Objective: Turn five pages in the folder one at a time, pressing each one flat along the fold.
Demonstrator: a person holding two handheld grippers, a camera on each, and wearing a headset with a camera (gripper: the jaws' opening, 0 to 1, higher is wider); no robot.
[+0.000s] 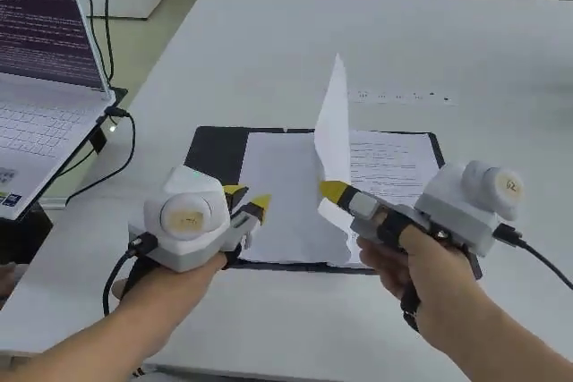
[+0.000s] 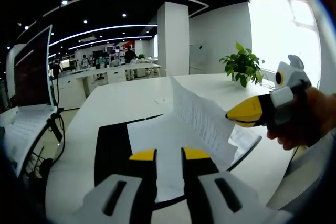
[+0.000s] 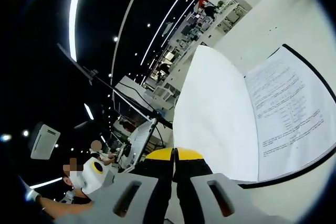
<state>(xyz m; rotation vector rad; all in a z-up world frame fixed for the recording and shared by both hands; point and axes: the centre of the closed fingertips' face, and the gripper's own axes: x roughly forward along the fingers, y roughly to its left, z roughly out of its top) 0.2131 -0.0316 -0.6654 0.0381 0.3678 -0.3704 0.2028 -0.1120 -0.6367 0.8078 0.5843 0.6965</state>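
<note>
The folder [image 1: 215, 151] lies open on the white desk [image 1: 269, 51], straight in front of the person, its black cover showing along the left and far edges. One page [image 1: 333, 127] stands almost upright over the fold, its top corner leaning a little away from the person. To its left a blank sheet [image 1: 277, 194] lies flat in the folder; to its right lies a printed sheet [image 1: 394, 167], also flat.

The right gripper [image 1: 335, 191] holds the raised page near its lower edge, with the yellow tips closed on the paper. In the right gripper view the jaws of the right gripper [image 3: 175, 155] meet with no gap, and the blank side of the page [image 3: 215, 114] rises from between them, the printed sheet [image 3: 289, 108] beside it.

The left gripper [image 1: 252, 206] is at the near left corner of the blank sheet, well apart from the raised page; whether it touches the paper cannot be told. In the left gripper view its jaws [image 2: 169, 155] stand slightly apart with nothing between them, the folder [image 2: 110, 150] under them, and the right gripper [image 2: 244, 114] pinches the page [image 2: 202, 121] from the right.

A laptop [image 1: 40, 105] sits open at the desk's left edge, with a black cable [image 1: 125, 149] looping beside it. A potted plant [image 2: 242, 66] stands at the far side of the desk.
</note>
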